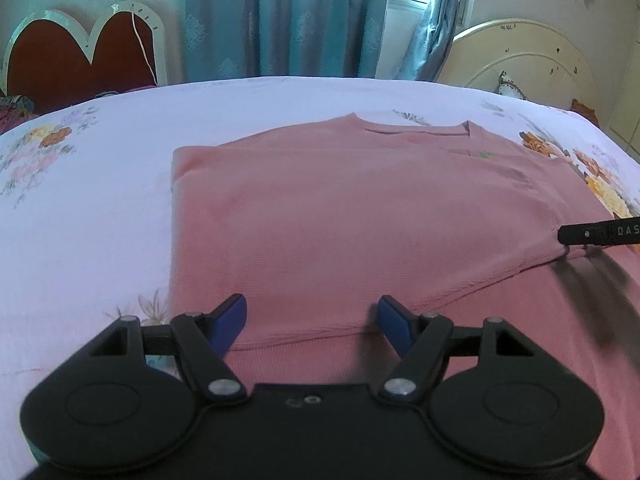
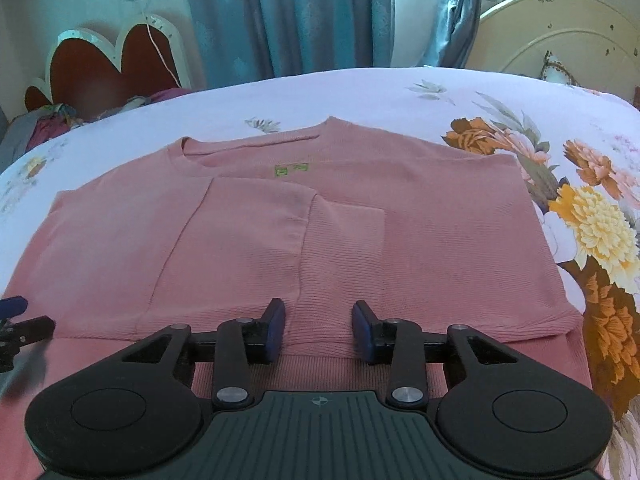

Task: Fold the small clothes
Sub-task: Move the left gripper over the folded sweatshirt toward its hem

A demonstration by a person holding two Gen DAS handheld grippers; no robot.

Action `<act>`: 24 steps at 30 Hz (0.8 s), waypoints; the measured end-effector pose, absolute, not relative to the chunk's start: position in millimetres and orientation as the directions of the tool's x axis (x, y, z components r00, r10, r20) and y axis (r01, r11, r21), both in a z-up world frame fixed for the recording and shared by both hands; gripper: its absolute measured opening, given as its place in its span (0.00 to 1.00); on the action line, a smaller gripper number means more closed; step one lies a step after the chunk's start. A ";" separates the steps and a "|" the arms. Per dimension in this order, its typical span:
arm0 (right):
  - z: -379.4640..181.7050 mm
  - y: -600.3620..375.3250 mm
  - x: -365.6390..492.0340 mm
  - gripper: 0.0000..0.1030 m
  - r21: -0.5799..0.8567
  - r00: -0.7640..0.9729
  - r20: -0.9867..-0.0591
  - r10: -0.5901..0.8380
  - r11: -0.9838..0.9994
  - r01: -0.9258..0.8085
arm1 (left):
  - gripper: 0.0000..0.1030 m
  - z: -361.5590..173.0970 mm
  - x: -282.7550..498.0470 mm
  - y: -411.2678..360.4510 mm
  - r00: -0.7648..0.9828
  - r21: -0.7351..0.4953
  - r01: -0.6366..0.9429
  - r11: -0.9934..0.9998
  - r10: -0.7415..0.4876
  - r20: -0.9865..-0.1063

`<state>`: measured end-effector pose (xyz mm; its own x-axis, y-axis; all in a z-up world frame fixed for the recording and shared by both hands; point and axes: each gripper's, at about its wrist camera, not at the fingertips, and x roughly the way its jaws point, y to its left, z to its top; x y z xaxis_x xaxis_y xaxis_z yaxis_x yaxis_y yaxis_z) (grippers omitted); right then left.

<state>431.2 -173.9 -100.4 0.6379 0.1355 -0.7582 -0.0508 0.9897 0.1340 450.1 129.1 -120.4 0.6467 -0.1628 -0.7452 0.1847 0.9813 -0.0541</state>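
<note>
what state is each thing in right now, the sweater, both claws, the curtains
pink sweater: flat on the bed sheet, sleeves folded in over the front
left claw: open, over the sweater's hem, holding nothing
right claw: open, over a ribbed sleeve cuff, gripping nothing
curtains: mostly drawn, one panel tied back at the window

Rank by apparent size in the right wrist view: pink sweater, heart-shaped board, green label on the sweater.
1. Pink sweater, though it lies nearest the camera.
2. Heart-shaped board, farther back, so its real size is unsure.
3. Green label, clearly smallest.
</note>
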 end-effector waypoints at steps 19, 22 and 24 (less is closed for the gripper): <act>-92.4 -179.0 430.9 0.36 0.129 0.629 -0.760 0.164 0.986 -0.101 | 0.79 -112.7 442.3 119.2 0.639 0.009 0.168 0.986 -0.102 -0.762; -75.7 -190.6 397.2 0.84 0.099 0.712 -0.687 0.146 0.989 -0.107 | 0.81 -106.0 418.3 121.5 0.658 0.063 0.143 0.988 -0.047 -0.751; -72.3 -208.7 373.8 0.84 0.147 0.698 -0.692 0.184 0.983 -0.113 | 0.81 -104.0 397.0 128.7 0.653 0.058 0.124 0.991 -0.037 -0.756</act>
